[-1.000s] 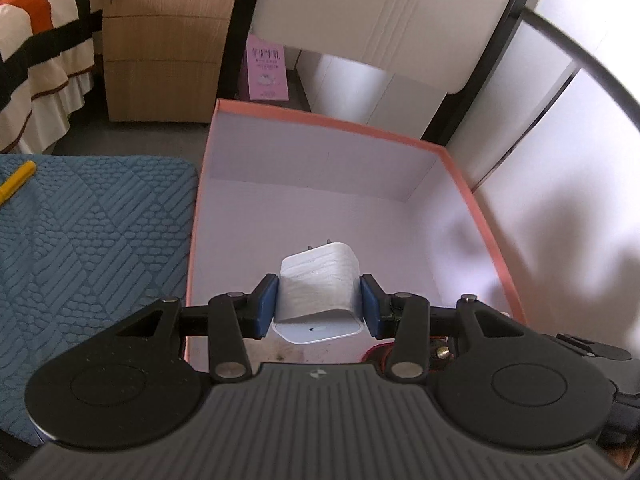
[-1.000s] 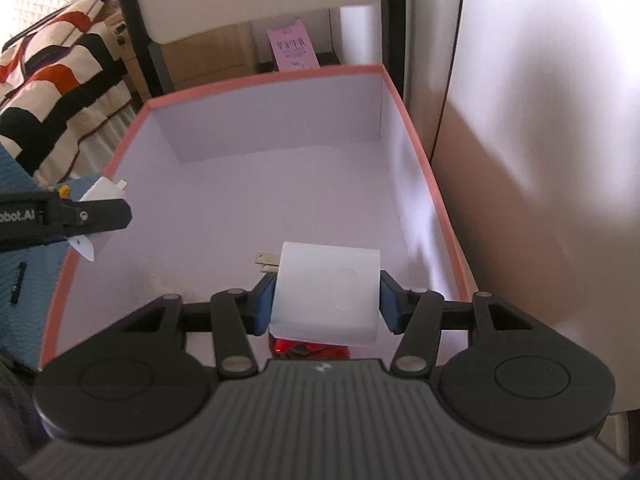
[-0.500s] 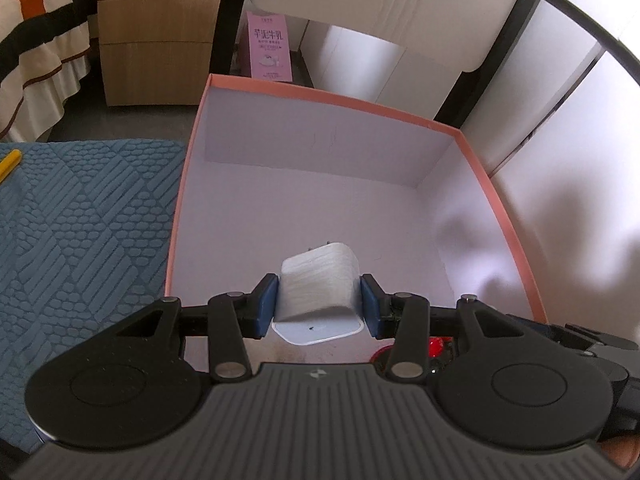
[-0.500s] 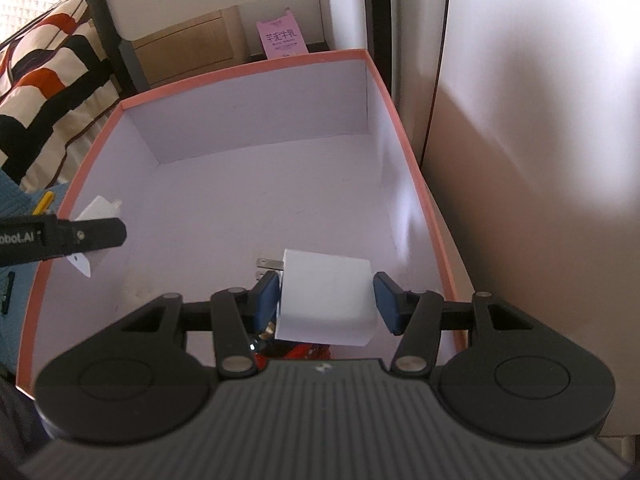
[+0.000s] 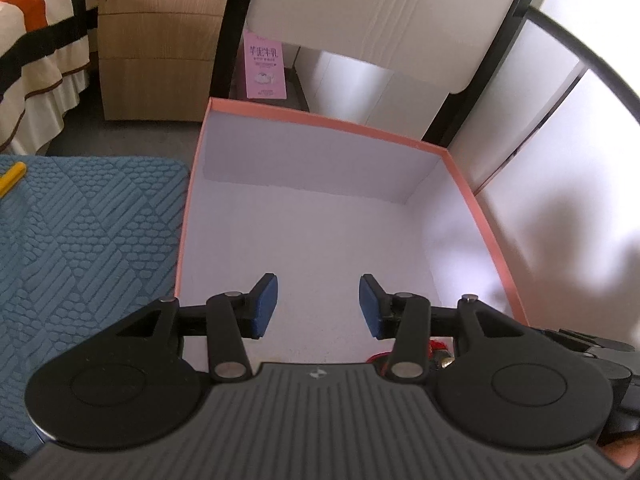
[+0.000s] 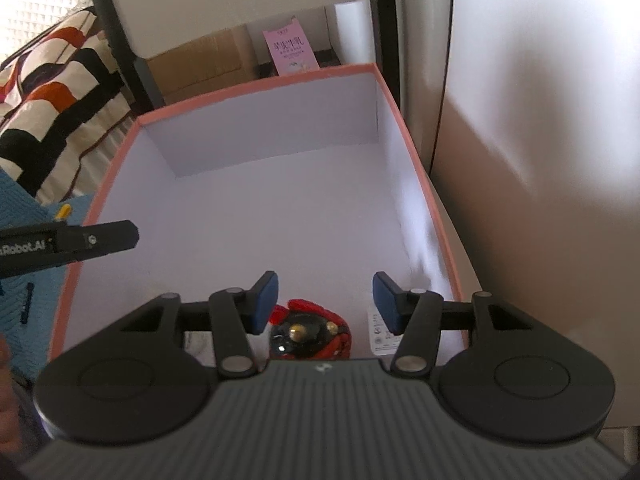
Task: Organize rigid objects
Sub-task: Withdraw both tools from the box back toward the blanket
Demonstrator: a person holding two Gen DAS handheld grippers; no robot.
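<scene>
Both tools hang over the box [image 5: 472, 200], tilted down so whatever they let go lands inside. Left tool [image 5: 318, 306] is released, its pads wide apart with only bare box floor between them. Right tool [image 6: 324, 302] is likewise released, nothing pinched. Below it, against the near wall, lie a red toy [image 6: 310, 330] and a white charger [image 6: 378, 332], partly hidden. Another charger cannot be made out. Beside the box lies a blue mat [image 5: 80, 240] on the worktop, a yellow stick [image 5: 11, 178] at its far edge.

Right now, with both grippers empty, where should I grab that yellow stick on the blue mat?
Probably mid-shaft, from above with the left gripper, jaws across its narrow width: the yellow stick lies flat and slanted on the blue mat, so its long sides are free. Only one end shows.
</scene>
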